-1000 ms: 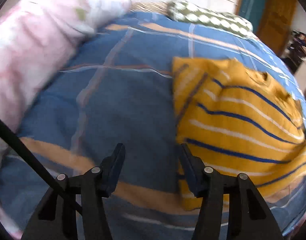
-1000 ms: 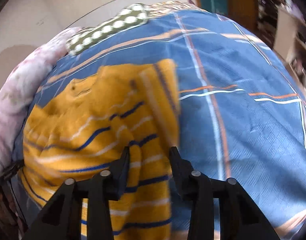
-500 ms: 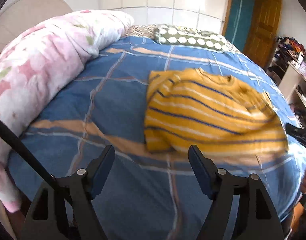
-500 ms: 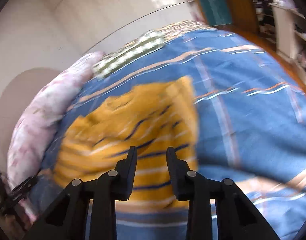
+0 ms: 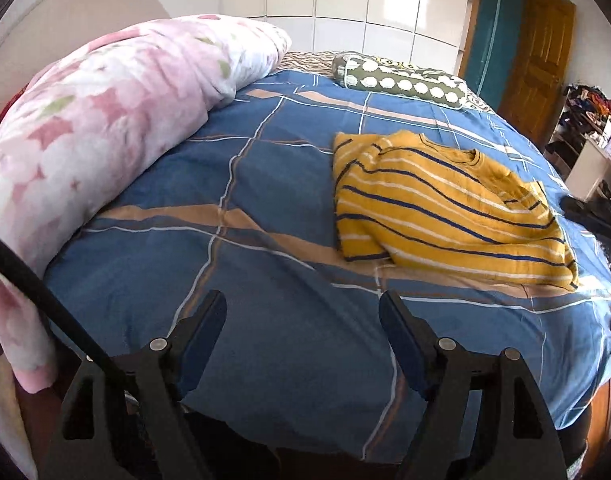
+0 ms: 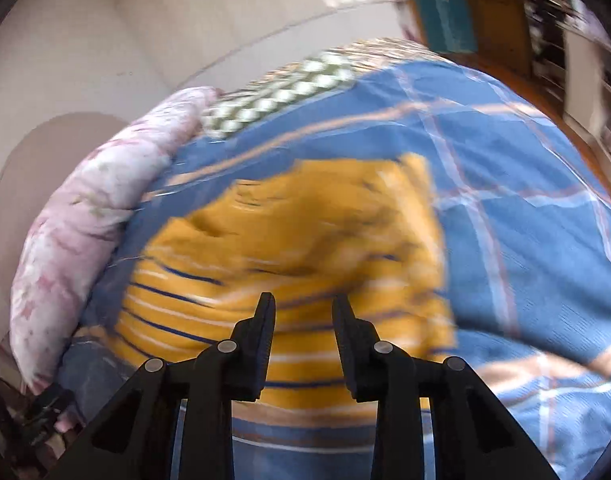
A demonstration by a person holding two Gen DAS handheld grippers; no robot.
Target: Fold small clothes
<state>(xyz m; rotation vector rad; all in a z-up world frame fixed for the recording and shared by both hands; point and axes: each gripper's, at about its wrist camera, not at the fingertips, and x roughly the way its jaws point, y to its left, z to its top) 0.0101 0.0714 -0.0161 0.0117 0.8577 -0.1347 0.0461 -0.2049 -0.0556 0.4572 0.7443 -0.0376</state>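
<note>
The left tool [image 5: 301,316] sits at the bottom middle of its picture. Its two fingers are spread wide apart and hold nothing. Under it is the blue bed cover [image 5: 265,184] with tan and white lines.

The yellow striped sweater [image 5: 445,208] lies folded on the bed, in the right half of that picture, well apart from the left tool. It has thin blue and white stripes. Its neck hole points toward the top of the frame.

A big pink flowery blanket [image 5: 105,120] is bunched up along the left side. A green spotted pillow [image 5: 401,80] lies at the top of the bed. A brown door [image 5: 541,64] stands at the upper right.

The right tool [image 6: 303,306] is at the bottom middle of its picture. Its fingers are a little apart, with nothing between them. The sweater [image 6: 305,232] fills the middle of that blurry picture, just past the fingers. I cannot tell if they touch it.
</note>
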